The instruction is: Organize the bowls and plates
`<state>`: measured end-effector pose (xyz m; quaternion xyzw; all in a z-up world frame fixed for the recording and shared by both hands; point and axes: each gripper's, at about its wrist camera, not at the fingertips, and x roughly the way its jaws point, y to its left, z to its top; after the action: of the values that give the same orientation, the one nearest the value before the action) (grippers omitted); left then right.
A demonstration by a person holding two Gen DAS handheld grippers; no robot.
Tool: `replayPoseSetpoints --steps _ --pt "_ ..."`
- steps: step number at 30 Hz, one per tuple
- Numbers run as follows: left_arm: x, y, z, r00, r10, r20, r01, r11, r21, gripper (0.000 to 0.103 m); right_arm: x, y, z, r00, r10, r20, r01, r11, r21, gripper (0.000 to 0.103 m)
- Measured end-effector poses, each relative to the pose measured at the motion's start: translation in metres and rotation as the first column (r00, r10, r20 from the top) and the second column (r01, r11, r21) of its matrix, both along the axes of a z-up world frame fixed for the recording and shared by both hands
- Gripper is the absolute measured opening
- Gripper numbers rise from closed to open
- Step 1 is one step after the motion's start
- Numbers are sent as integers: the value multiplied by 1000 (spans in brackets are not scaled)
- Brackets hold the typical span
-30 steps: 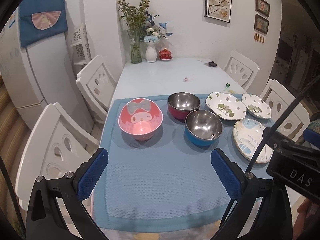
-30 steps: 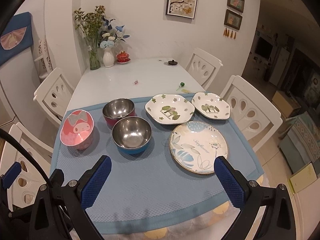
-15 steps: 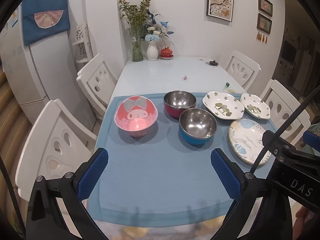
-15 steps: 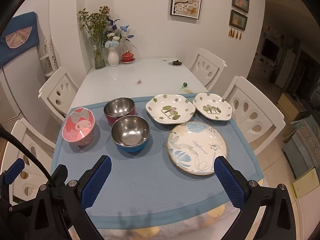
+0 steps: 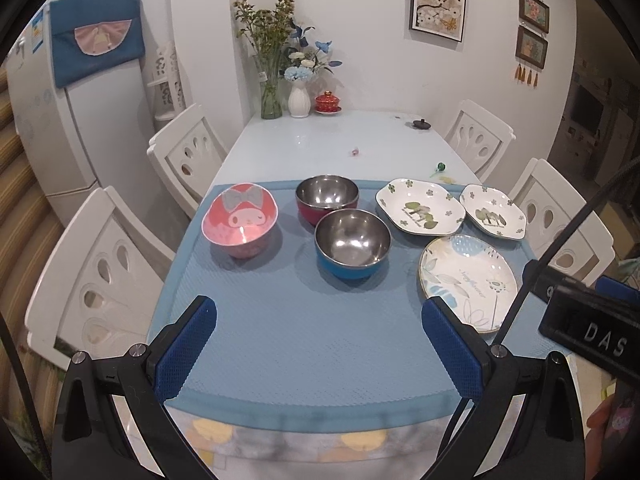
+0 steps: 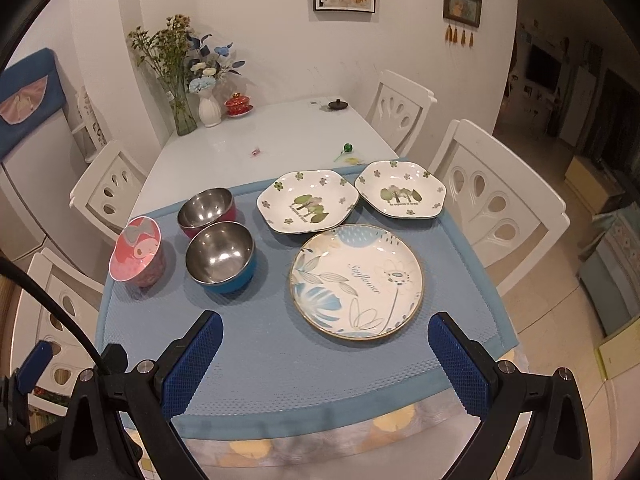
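Left wrist view gives you three bowls and three plates, all on the blue mat (image 5: 304,332) that covers the near part of the counter (image 5: 320,140). The pink bowl (image 5: 239,224) with a cartoon face stands at the left. The steel bowl with red outside (image 5: 327,200) is behind the steel bowl with blue outside (image 5: 352,242), and the two seem to touch. To the right you have two white hexagonal plates with green trees, the larger tree plate (image 5: 420,206) and the smaller tree plate (image 5: 492,216), and nearer to you the round leaf plate (image 5: 468,276) with a thin gold rim.

Your left gripper (image 5: 320,348) has its fingers spread wide and they hold nothing. Your right gripper (image 6: 326,364) is the same, fingers far apart above the near edge of the mat.

Right wrist view lets you read the word "Sunflower" on the round plate, which the left view shows too small. Only the left view shows the refrigerator (image 5: 68,120) with its blue cover well.
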<state>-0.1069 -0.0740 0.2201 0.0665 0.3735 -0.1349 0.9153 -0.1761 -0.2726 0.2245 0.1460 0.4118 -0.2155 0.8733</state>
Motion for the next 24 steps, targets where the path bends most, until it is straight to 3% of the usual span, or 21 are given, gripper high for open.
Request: replayPoseSetpoints --steps 5,14,24 --pt "-14 -13 -2 999 34 9 -34 999 26 102 -2 -17 -4 1000 23 -5 -23 999 32 102" --pt "-29 -23 -8 991 134 -5 -134 991 19 102 -1 -31 -9 993 118 -23 -118 993 8 102" --pt "-46 -24 -9 969 246 15 -246 967 69 102 9 -36 -16 977 213 -22 -213 977 -6 102"
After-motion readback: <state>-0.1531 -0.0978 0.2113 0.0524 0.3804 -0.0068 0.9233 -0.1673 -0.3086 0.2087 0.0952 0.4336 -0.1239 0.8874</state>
